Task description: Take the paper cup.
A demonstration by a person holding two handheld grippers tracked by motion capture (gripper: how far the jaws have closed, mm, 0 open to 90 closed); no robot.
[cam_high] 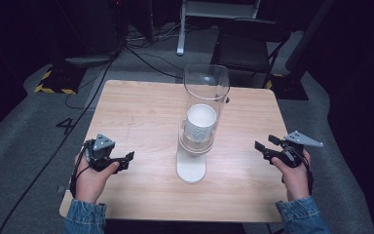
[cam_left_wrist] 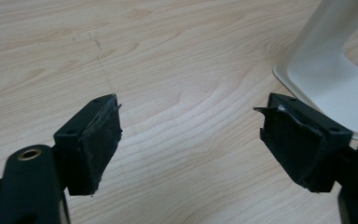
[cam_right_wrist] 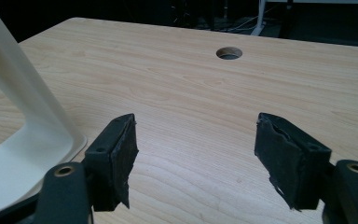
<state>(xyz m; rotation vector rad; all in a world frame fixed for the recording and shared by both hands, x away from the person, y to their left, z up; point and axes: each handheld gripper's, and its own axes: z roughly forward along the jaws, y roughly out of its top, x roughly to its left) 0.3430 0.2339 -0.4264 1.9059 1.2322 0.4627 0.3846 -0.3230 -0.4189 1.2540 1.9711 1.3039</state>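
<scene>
Standing upright mid-table (cam_high: 141, 112), the cup dispenser (cam_high: 202, 122) runs its long axis straight up, clear tube on top, white base toward the person. Left hand-held gripper (cam_high: 126, 158) and right hand-held gripper (cam_high: 262, 147) flank it, well apart, both jaws spread and empty.

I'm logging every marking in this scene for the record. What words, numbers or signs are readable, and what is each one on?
"4": a dark figure marked on the grey floor left of the wooden table.
Yellow-and-black hazard stripes, without words, edge a dark base on the floor at the far left.
The cup dispenser and its paper cups show no readable print.
</scene>
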